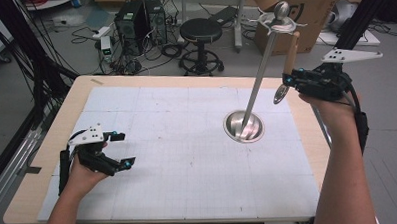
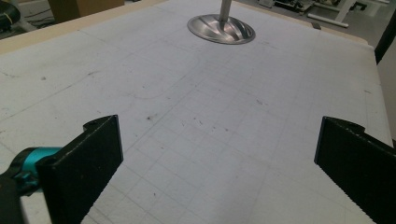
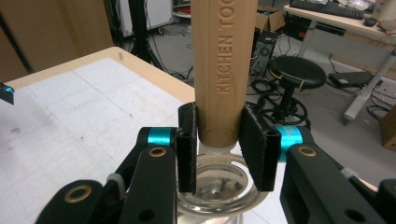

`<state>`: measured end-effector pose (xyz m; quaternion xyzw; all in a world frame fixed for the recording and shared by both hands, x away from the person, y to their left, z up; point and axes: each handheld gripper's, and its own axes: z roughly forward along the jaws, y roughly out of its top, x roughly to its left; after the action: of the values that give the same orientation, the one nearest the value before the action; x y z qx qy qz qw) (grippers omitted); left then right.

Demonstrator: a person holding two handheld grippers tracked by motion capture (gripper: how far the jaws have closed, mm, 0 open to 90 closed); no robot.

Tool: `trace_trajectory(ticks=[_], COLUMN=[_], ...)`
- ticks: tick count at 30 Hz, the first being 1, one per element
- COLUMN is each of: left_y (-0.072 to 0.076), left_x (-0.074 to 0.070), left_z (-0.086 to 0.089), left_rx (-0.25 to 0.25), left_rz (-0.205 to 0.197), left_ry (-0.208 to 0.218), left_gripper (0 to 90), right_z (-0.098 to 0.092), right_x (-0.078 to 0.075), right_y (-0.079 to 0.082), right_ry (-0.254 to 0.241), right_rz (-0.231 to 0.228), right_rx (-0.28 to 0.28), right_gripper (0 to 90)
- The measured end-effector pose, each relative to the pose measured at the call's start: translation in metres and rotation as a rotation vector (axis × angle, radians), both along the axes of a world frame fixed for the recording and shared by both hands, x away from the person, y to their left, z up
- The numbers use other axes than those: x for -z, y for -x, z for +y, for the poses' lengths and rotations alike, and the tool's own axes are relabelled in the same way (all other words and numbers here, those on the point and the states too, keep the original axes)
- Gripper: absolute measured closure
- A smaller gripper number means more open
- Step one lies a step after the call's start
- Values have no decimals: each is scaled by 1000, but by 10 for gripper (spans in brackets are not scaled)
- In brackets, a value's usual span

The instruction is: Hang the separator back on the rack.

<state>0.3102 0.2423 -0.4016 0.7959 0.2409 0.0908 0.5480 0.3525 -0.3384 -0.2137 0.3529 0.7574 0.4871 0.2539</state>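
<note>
Your right gripper (image 1: pixel 288 82) holds the wooden-handled metal utensil (image 1: pixel 290 53) right of the tall steel stand (image 1: pixel 244 125) on the desk (image 1: pixel 188 152); your left gripper (image 1: pixel 122 149) sits far left.

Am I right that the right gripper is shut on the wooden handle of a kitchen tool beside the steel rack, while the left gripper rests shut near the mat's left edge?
Not quite: the left gripper is open, as the left gripper view shows, its jaws wide apart over the mat. The rest stands.
</note>
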Motion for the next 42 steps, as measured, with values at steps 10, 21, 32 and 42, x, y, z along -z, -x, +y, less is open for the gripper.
trace_trajectory(ticks=[10, 21, 32, 42], left_y=[0, 0, 0, 1], left_x=[-1, 0, 0, 0], left_z=[2, 1, 0, 0], left_rx=[0, 5, 2, 4], left_rz=[2, 4, 0, 3], left_ry=[6, 7, 3, 6], left_gripper=[16, 16, 16, 16], right_z=[6, 8, 5, 8], right_x=[1, -1, 0, -6], right_y=[-5, -6, 6, 26], right_ry=[1, 4, 6, 13], right_rz=[5, -9, -2, -32], right_rx=[2, 18, 19, -22], right_gripper=[683, 601, 523, 483])
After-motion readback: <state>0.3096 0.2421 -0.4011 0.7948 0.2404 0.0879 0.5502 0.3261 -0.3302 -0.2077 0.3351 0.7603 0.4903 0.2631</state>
